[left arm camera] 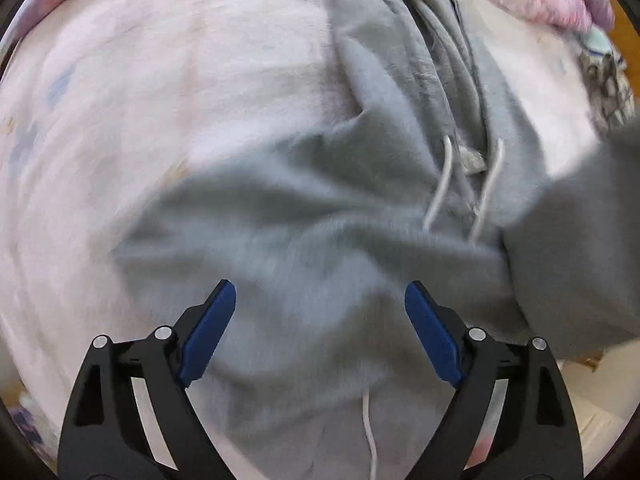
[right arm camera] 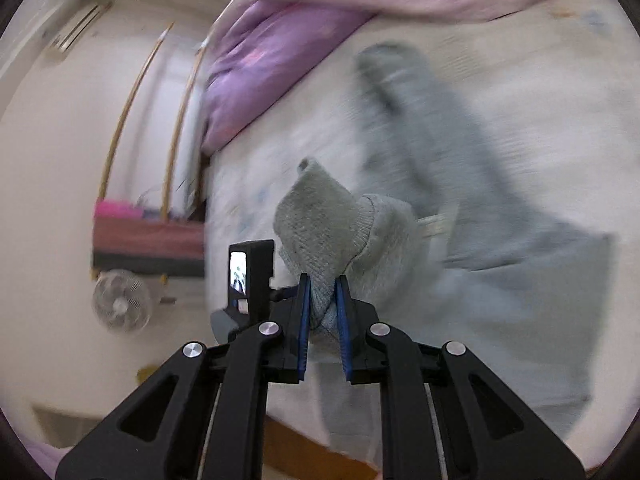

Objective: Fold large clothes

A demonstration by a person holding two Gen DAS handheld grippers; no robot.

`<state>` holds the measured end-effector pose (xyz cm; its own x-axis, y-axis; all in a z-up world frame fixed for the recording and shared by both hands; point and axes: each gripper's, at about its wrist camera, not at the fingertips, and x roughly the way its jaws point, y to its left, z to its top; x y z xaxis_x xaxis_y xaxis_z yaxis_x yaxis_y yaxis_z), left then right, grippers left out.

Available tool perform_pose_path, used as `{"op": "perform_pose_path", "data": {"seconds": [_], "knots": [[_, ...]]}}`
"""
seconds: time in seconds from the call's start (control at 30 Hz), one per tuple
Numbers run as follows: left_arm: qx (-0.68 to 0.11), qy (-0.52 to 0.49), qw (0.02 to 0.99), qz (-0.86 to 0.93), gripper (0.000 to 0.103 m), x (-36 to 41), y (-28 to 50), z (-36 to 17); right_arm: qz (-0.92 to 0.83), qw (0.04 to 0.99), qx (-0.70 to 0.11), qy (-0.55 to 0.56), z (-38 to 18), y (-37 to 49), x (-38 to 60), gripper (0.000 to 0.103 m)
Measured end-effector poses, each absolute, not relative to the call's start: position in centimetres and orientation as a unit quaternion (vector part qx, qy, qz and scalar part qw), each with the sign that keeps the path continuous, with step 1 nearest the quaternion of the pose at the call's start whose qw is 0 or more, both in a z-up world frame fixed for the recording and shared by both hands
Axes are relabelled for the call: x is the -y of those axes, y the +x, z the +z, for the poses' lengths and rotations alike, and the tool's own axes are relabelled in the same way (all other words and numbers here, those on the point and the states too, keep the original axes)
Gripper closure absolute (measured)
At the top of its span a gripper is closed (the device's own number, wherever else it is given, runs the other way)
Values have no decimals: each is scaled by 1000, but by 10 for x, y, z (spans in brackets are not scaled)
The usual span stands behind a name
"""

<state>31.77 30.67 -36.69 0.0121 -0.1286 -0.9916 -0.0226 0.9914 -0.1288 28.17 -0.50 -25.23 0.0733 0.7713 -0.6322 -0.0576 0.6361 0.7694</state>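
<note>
The left gripper [left arm camera: 320,328] hangs with jaws spread wide and empty over the grey fleece hoodie [left arm camera: 304,232], which lies crumpled on the pale pink bed sheet [left arm camera: 160,100]. The right gripper [right arm camera: 323,308] pinches the hoodie's ribbed cuff [right arm camera: 320,220] near the bed's edge. Beyond, a purple-pink quilt [right arm camera: 260,64] lies along the far edge, with a white fan [right arm camera: 120,304] and cream wall [right arm camera: 52,168].

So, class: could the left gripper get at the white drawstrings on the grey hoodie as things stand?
Probably yes. The left gripper is open and empty above the grey hoodie, and the white drawstrings lie exposed on top just ahead, with nothing covering them.
</note>
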Motion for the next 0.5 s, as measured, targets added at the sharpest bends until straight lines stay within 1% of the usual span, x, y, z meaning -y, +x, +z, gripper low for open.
{"op": "perform_pose_path", "data": {"seconds": [0.07, 0.13, 0.2, 0.27, 0.33, 0.43, 0.47, 0.5], "knots": [[-702, -55, 710, -8, 16, -325, 286, -351, 329, 666, -610, 277, -257, 279, -34, 90], [-705, -54, 706, 24, 16, -348, 261, -338, 357, 648, -629, 237, -277, 272, -90, 78], [-713, -63, 697, 40, 16, -368, 230, -332, 377, 610, -672, 184, -310, 260, -139, 29], [-722, -63, 686, 62, 16, -384, 211, -331, 393, 591, -691, 134, -330, 249, -168, 28], [-725, -69, 681, 77, 16, -384, 189, -334, 392, 608, -684, 96, -334, 240, -170, 28], [-713, -115, 688, 70, 16, -378, 186, -333, 345, 627, -690, 108, -340, 239, -127, 28], [-708, -125, 692, 63, 16, -376, 182, -344, 321, 639, -690, 113, -342, 242, -106, 28], [-700, -137, 699, 49, 17, -365, 190, -343, 300, 659, -680, 112, -343, 243, -79, 29]]}}
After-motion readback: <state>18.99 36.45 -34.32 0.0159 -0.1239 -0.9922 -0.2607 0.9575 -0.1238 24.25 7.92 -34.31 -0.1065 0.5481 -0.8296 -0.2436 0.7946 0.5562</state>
